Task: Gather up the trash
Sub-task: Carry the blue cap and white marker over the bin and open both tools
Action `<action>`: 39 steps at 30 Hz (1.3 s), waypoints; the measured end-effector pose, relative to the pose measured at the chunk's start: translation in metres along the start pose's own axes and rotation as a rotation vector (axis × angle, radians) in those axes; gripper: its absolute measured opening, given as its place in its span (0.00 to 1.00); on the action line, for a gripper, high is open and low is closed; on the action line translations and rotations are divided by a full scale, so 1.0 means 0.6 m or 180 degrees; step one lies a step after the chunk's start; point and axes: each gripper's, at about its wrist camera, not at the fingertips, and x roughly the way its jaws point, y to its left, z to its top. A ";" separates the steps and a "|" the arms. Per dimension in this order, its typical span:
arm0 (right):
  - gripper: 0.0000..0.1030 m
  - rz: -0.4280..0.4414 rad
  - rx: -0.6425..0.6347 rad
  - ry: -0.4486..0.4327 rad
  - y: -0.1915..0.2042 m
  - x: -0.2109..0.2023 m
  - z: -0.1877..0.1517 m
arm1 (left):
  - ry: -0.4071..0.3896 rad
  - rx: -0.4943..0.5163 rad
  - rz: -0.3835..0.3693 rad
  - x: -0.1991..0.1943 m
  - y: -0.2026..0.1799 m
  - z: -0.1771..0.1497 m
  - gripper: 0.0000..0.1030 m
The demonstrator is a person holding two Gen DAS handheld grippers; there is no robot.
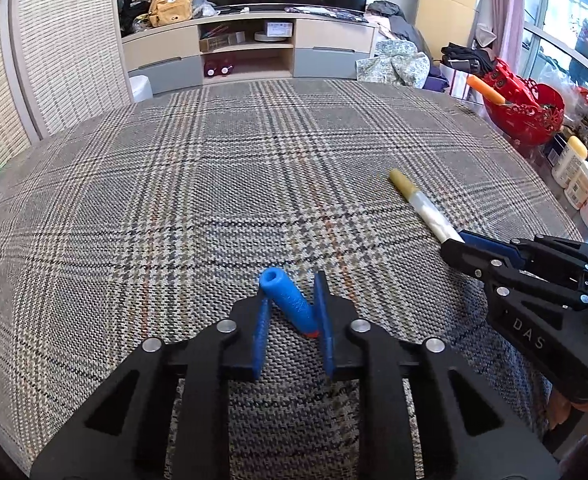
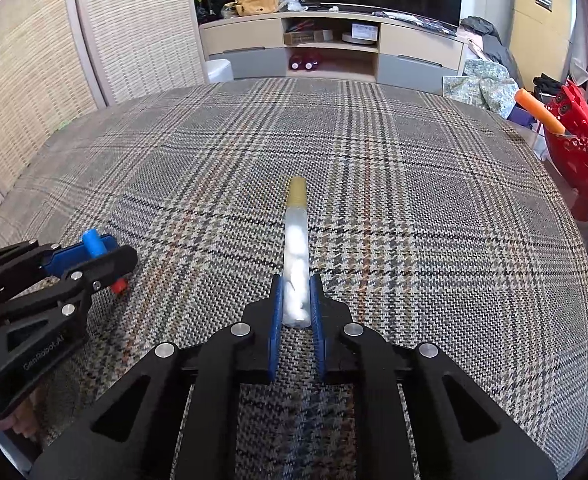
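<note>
My left gripper (image 1: 294, 296) is shut on a blue foam dart (image 1: 290, 300) with an orange-red tip, held tilted between the blue pads just above the plaid cloth. It also shows in the right wrist view (image 2: 94, 242) at the left. My right gripper (image 2: 297, 280) is shut on the near end of a clear tube (image 2: 297, 256) with a gold cap and white filling. The tube lies pointing away along the plaid surface (image 2: 413, 200). In the left wrist view the tube (image 1: 419, 204) lies at the right, held by the right gripper (image 1: 459, 240).
A red basket (image 1: 525, 108) with an orange dart in it stands at the right edge, also in the right wrist view (image 2: 577, 136). White bottles (image 1: 577, 176) stand beside it. A TV cabinet (image 1: 250, 52) and a rattan wall (image 1: 66, 40) lie beyond the table.
</note>
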 end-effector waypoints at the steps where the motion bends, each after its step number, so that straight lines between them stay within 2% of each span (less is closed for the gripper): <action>1: 0.14 0.0005 -0.0004 0.0006 -0.001 -0.003 -0.004 | 0.0007 0.0024 -0.0026 -0.002 -0.003 -0.002 0.13; 5: 0.14 0.0048 -0.0007 0.0055 -0.002 -0.014 -0.014 | 0.0037 0.0102 -0.0057 -0.014 -0.012 -0.018 0.10; 12: 0.14 0.0173 -0.0011 0.0131 0.013 -0.047 -0.053 | 0.0087 0.0002 -0.0111 -0.050 -0.014 -0.059 0.10; 22: 0.14 0.0396 0.0141 0.0238 0.037 -0.124 -0.159 | 0.0190 -0.0215 -0.0147 -0.140 -0.024 -0.157 0.10; 33: 0.14 0.0448 0.0244 0.0297 0.047 -0.216 -0.263 | 0.0088 -0.0378 -0.0140 -0.268 -0.066 -0.289 0.10; 39: 0.14 0.0493 0.0291 0.0365 0.058 -0.245 -0.326 | 0.0137 -0.0419 -0.0188 -0.300 -0.093 -0.363 0.10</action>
